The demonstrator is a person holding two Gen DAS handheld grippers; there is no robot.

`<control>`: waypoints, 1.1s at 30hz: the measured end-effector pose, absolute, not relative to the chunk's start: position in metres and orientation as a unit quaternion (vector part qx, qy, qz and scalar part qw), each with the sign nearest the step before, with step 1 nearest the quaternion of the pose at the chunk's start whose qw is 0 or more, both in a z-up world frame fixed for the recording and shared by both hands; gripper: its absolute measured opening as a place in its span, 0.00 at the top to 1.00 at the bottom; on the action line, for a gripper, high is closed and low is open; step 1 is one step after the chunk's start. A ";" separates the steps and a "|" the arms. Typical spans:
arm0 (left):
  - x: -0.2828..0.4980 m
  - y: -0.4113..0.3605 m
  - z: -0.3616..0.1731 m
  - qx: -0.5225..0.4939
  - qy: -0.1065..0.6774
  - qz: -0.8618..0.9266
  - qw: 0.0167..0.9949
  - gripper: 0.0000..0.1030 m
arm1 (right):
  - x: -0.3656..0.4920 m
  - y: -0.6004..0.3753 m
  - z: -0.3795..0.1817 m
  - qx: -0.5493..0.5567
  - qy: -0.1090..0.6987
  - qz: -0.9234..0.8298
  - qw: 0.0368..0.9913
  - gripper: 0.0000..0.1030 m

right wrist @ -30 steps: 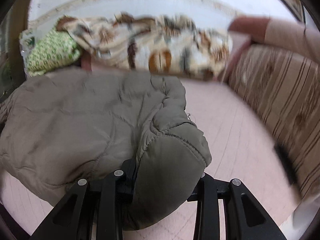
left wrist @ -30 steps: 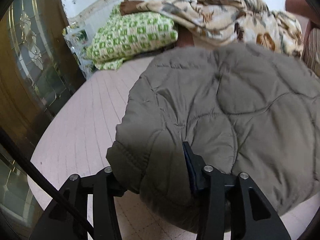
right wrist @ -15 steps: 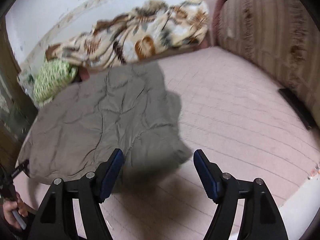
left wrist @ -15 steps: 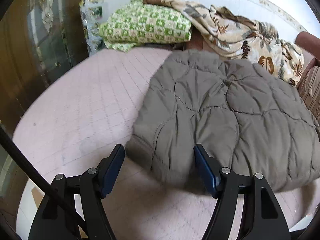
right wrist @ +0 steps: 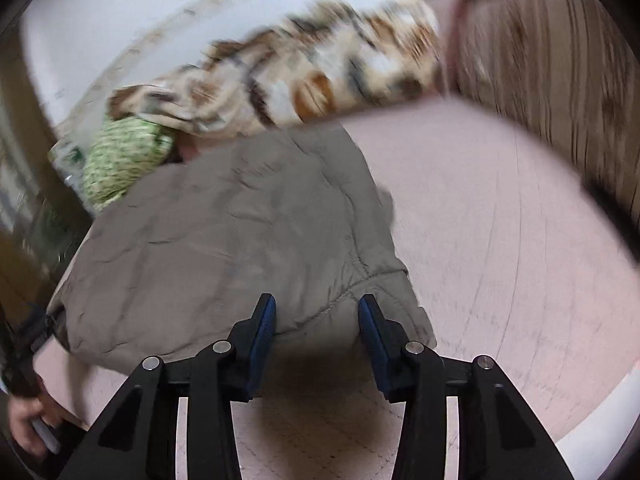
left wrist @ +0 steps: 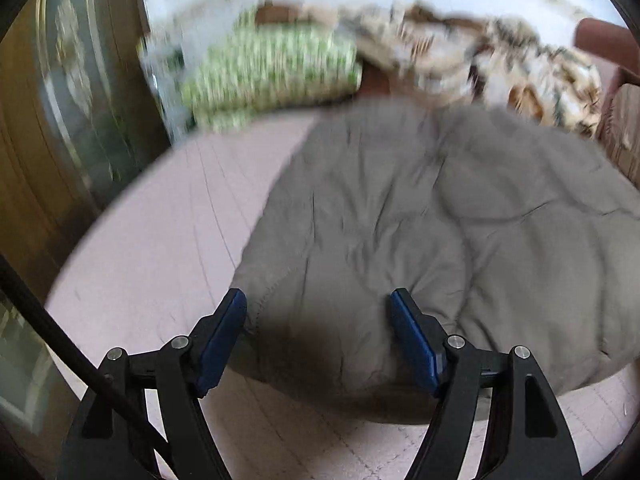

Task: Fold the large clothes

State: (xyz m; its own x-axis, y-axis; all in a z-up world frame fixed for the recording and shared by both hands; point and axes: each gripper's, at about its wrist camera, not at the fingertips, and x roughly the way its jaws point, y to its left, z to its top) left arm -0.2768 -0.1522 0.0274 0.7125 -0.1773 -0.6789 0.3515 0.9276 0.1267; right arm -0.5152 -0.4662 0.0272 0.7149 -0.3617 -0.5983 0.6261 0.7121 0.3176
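Unlabelled grey quilted jacket (left wrist: 420, 240) between parted tongs (left wrist: 319, 300)

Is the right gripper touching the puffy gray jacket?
Cannot tell. In the right wrist view the open right gripper frames the jacket edge, but blur hides any contact.

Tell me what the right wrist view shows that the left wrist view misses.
Only the right wrist: the striped sofa, bare floor right of the jacket, and a hand at the lower left edge.
Only the left wrist: the wooden door with patterned glass.
Both: the quilted grey jacket on the pink floor, the green pillow, the leaf-print blanket, and open fingers at the jacket's near edge.
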 end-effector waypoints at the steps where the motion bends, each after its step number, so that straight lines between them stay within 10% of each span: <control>1: -0.274 -0.153 0.024 0.122 0.358 -0.146 0.914 0.28 | -0.513 -0.475 0.019 0.281 0.267 -0.266 0.882 0.54; 19: -0.220 -0.220 0.120 0.116 0.300 -0.201 0.925 0.28 | -0.467 -0.502 0.104 0.236 0.205 -0.280 0.908 0.41; 29: -0.119 -0.271 0.056 0.145 0.408 -0.179 0.883 0.28 | -0.367 -0.573 0.090 0.227 0.267 -0.302 0.887 0.35; 33: -0.099 -0.274 0.031 0.136 0.441 -0.176 0.870 0.14 | -0.342 -0.588 0.055 0.218 0.336 -0.316 0.860 0.32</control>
